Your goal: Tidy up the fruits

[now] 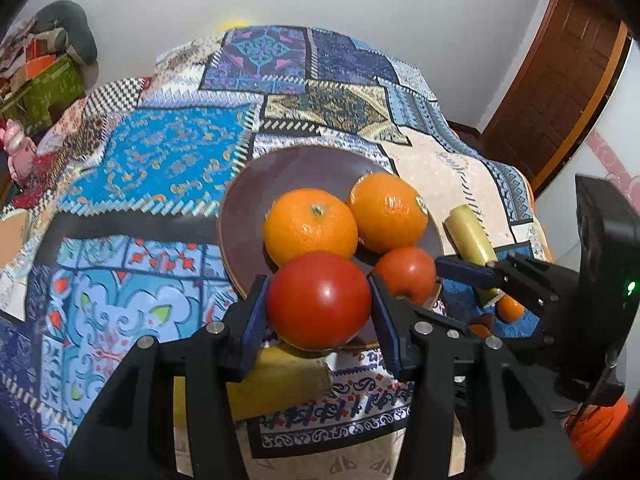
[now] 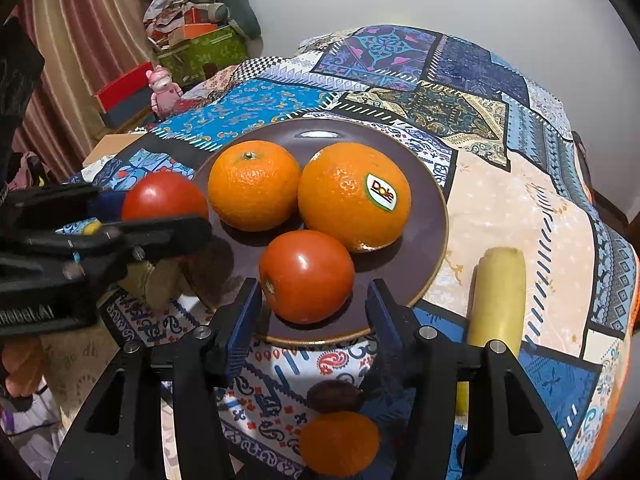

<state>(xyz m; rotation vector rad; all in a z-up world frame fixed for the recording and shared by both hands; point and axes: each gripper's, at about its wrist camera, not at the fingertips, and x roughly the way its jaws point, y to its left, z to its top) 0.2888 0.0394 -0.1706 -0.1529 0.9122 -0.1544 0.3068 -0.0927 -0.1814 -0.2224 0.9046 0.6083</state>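
Two oranges (image 2: 304, 192) and one tomato (image 2: 306, 276) already sit on the brown plate (image 2: 432, 236), grouped at its middle. The left gripper (image 1: 318, 308) has its jaws closed on a second tomato (image 1: 319, 300), held over the plate's near-left rim, likely to join them. The right gripper (image 2: 310, 312) hangs with jaws wide, holding nothing. A banana (image 2: 498, 296) lies on the table right of the plate.

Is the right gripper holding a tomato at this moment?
No, the right gripper is open, and the tomato between its blue pads lies free on the brown plate.
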